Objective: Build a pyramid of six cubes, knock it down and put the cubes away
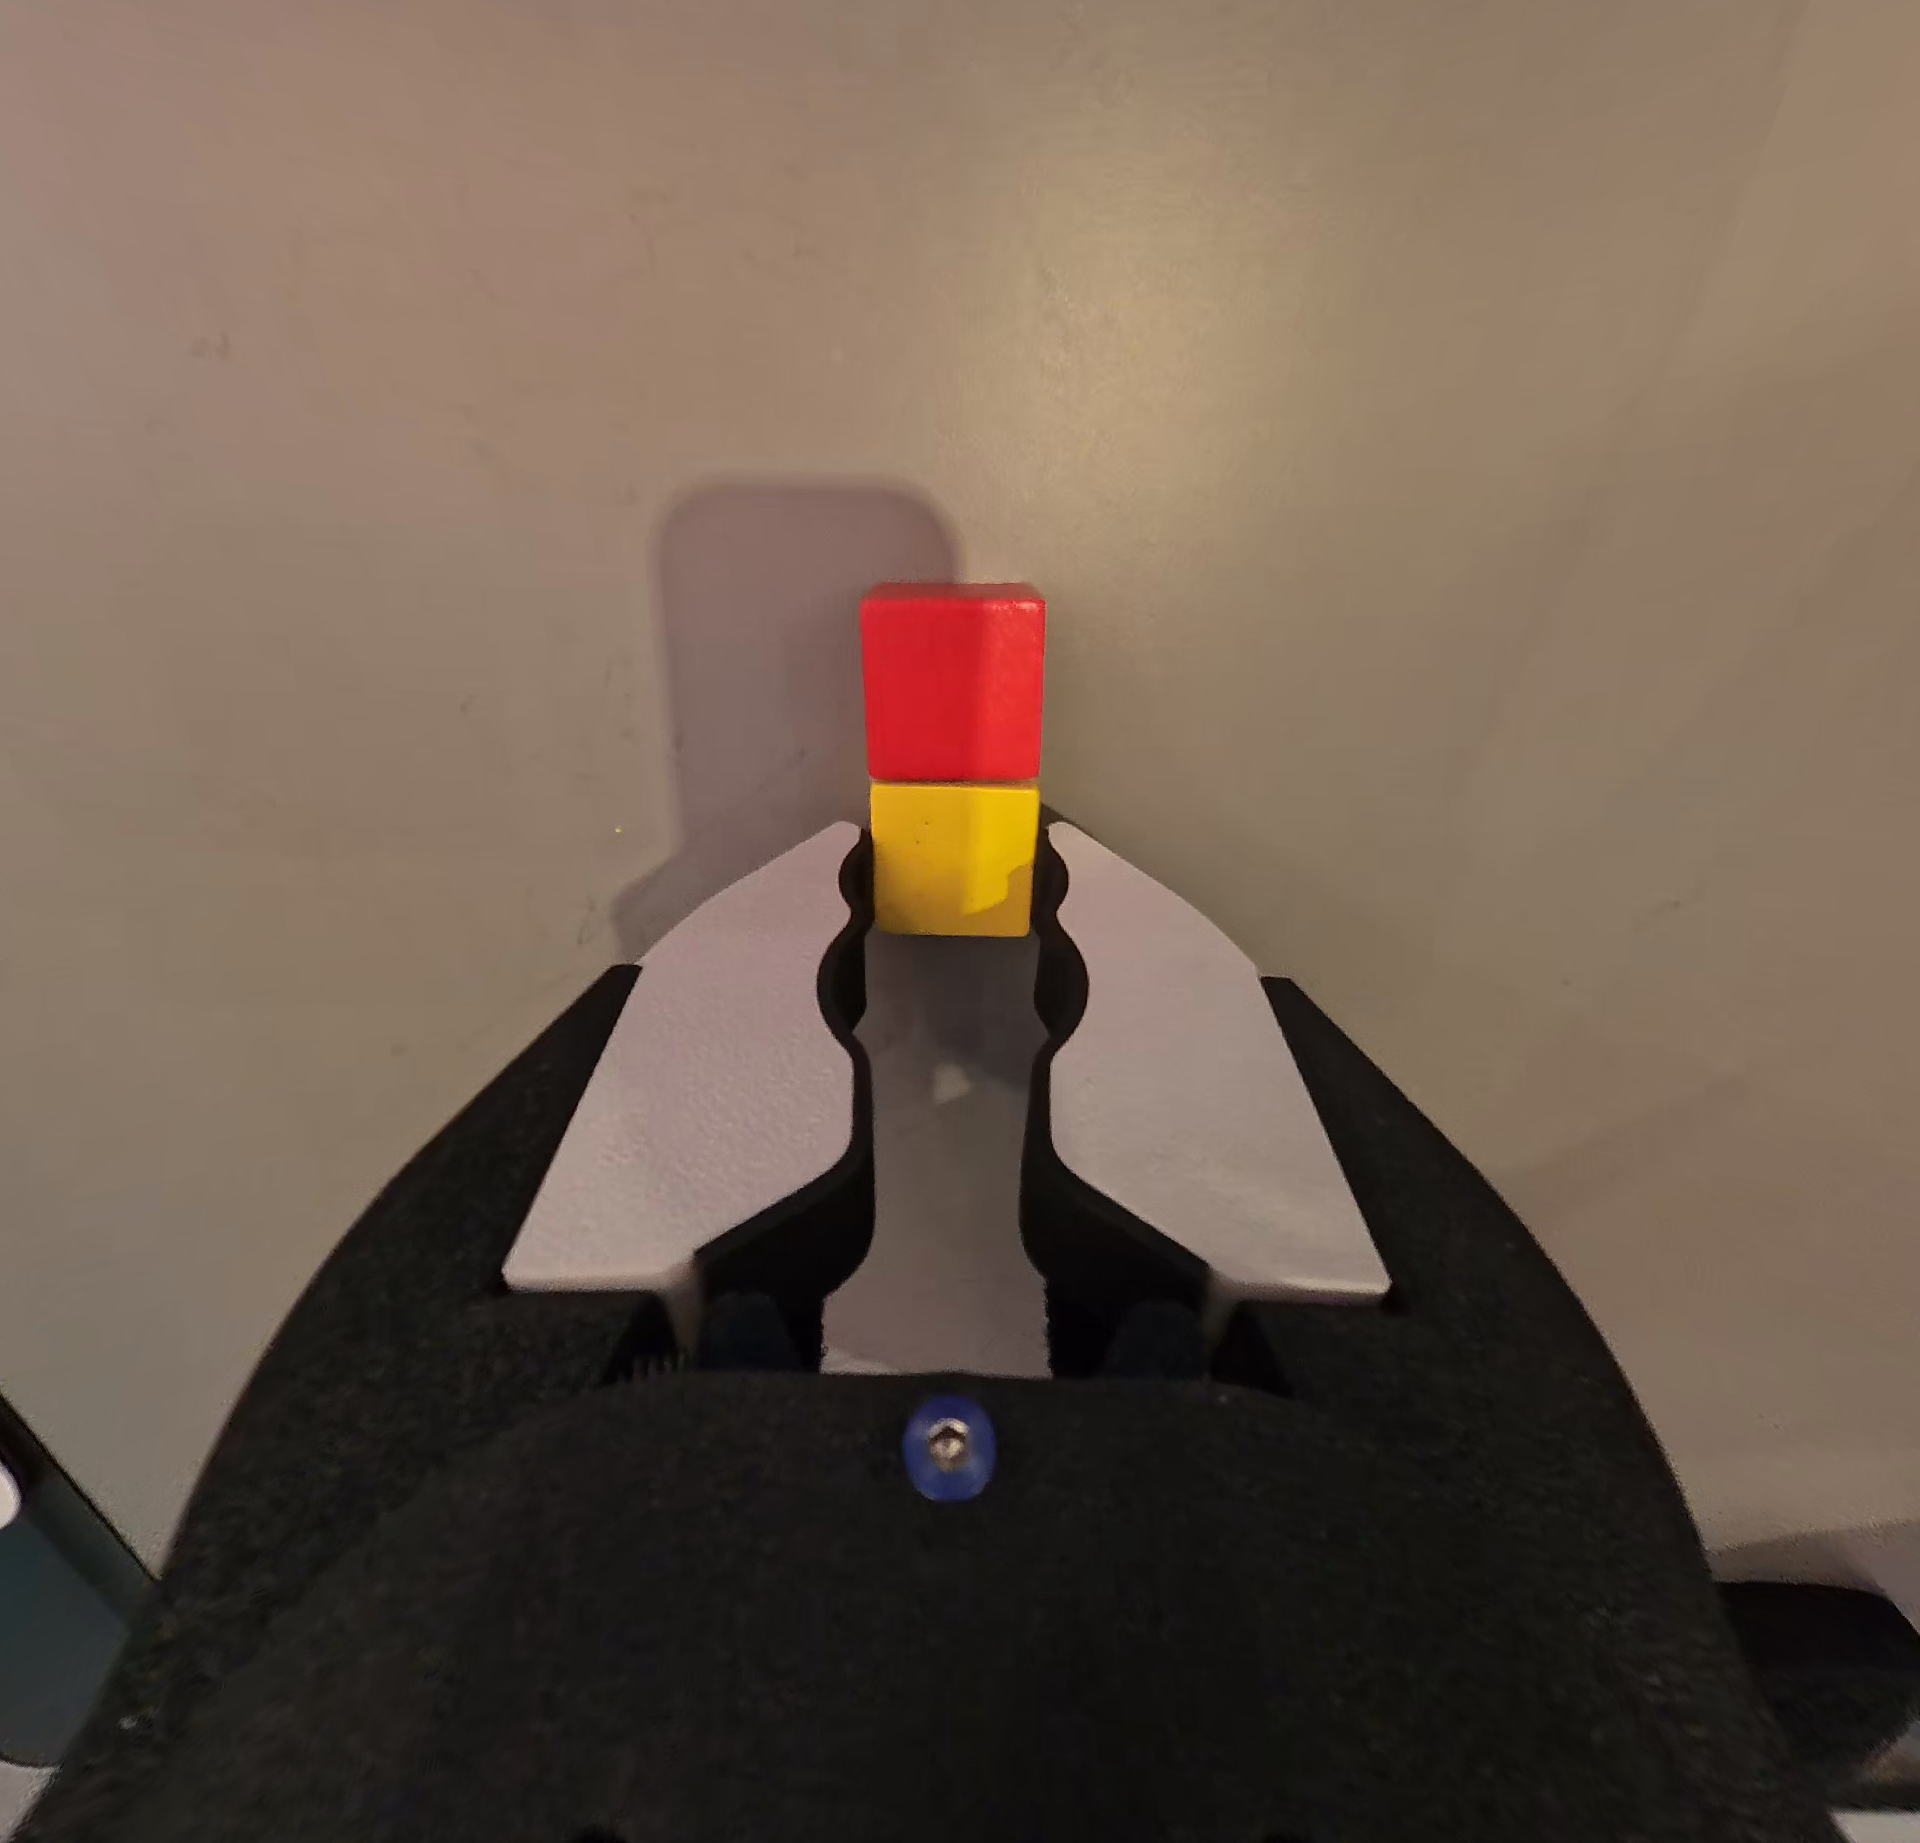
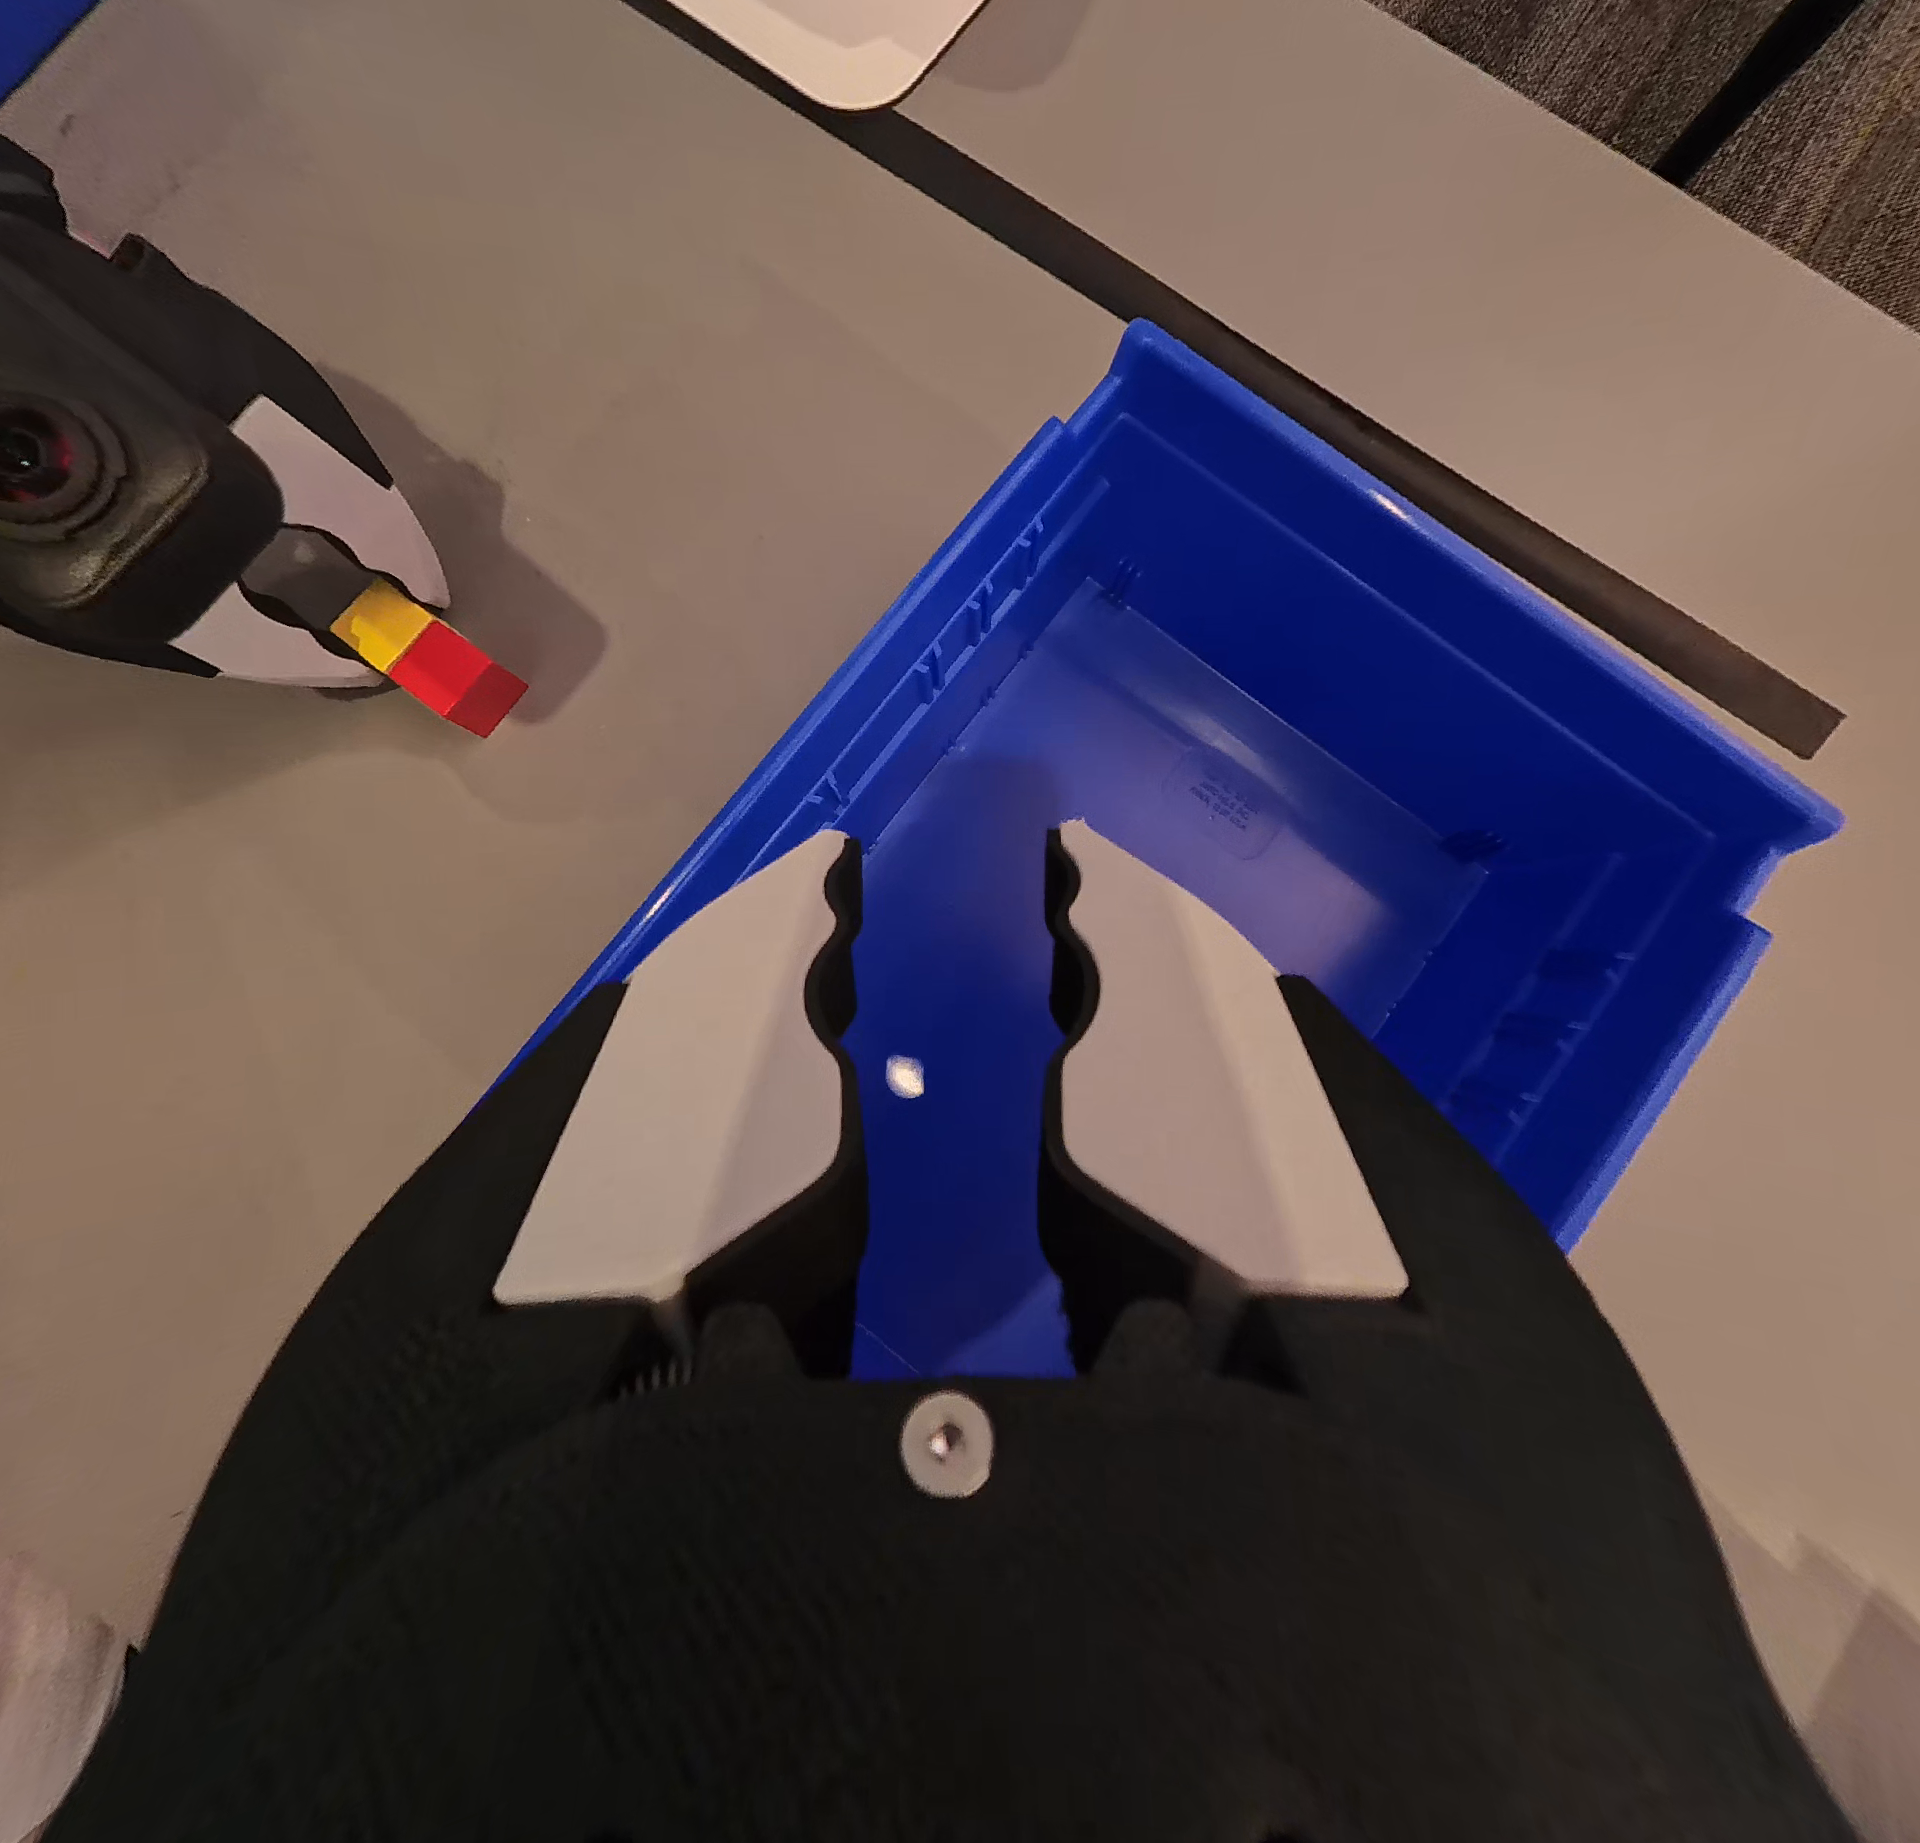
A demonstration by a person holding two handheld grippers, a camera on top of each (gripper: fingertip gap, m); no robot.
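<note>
Cubes: only two visible, yellow cube [image 1: 951, 858] touching red cube [image 1: 953, 681] in a row on grey surface [image 1: 1455, 443]. Left claw [image 1: 954, 863] pinching yellow cube. Right claw [image 2: 951, 848] spread, holding nothing, above blue bin [image 2: 1403, 671]; bin looks empty. Judged early: pyramid barely begun, four cubes unseen; knock-down and putting away not yet done.

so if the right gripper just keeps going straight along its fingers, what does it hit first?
Probably the inside floor of the blue bin. The right gripper is open, holds nothing and points down into the bin, with no cube visible in its line. How far it sits above the floor cannot be told.
</note>
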